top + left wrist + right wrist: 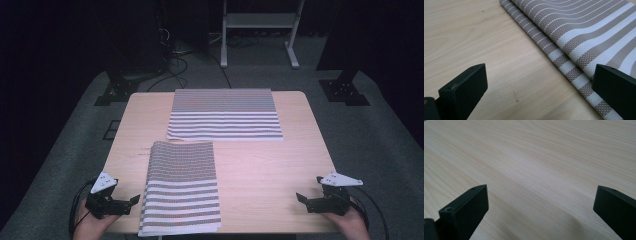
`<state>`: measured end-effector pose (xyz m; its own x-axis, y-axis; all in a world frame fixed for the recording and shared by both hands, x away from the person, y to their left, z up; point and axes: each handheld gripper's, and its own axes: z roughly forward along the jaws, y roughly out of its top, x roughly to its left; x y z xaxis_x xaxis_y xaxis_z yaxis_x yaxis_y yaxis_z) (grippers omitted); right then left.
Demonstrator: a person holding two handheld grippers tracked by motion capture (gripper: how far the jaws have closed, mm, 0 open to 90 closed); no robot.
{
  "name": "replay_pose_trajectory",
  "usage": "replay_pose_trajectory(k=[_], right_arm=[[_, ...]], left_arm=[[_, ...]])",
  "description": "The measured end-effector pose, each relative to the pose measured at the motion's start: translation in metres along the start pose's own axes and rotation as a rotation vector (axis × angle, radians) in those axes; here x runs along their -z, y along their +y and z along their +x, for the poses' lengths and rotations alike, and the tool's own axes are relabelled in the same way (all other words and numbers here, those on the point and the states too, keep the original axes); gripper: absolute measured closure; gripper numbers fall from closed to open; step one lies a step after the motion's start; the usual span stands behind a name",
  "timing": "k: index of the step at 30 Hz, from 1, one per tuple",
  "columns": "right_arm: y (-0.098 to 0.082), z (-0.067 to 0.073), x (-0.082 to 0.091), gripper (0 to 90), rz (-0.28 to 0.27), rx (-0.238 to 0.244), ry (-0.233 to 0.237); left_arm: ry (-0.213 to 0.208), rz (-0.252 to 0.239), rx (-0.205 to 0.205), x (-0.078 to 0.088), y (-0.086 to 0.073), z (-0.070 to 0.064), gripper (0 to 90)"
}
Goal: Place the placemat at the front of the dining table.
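Lab-like recording room, dark walls, grey carpet [75, 130], black stand bases [345, 90] upper left and right, white frame [260, 30] top centre, loose cables [180, 65].

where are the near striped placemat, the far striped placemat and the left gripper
near striped placemat [181, 187], high view, middle of its woven surface
far striped placemat [224, 115], high view, middle of its surface
left gripper [131, 202], high view, between its open fingertips
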<state>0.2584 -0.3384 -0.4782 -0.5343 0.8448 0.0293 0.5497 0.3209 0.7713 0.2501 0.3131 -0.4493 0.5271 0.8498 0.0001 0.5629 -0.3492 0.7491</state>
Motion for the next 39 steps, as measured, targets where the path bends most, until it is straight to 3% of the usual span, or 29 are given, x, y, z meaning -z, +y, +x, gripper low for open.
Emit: replay_pose_trajectory(k=[17, 24, 29, 36, 39], right_arm=[[-0.005, -0.001, -0.009, 0.0, 0.071, 0.014, 0.006], [-0.005, 0.0, -0.011, 0.0, 0.093, 0.024, 0.002], [-0.005, 0.0, -0.011, 0.0, 0.094, 0.027, 0.001], [-0.005, 0.0, -0.011, 0.0, 0.094, 0.028, 0.002], [-0.005, 0.0, -0.011, 0.0, 0.095, 0.029, 0.003]], left_arm=[[0.04, 0.053, 0.043, -0.008, -0.017, 0.016, 0.0], [0.043, 0.069, 0.044, -0.013, -0.021, 0.018, 0.0], [0.052, 0.1, 0.02, -0.019, -0.023, 0.017, 0.0], [0.036, 0.046, 0.019, -0.022, -0.027, 0.015, 0.0], [0.034, 0.046, 0.016, -0.022, -0.027, 0.015, 0.0]])
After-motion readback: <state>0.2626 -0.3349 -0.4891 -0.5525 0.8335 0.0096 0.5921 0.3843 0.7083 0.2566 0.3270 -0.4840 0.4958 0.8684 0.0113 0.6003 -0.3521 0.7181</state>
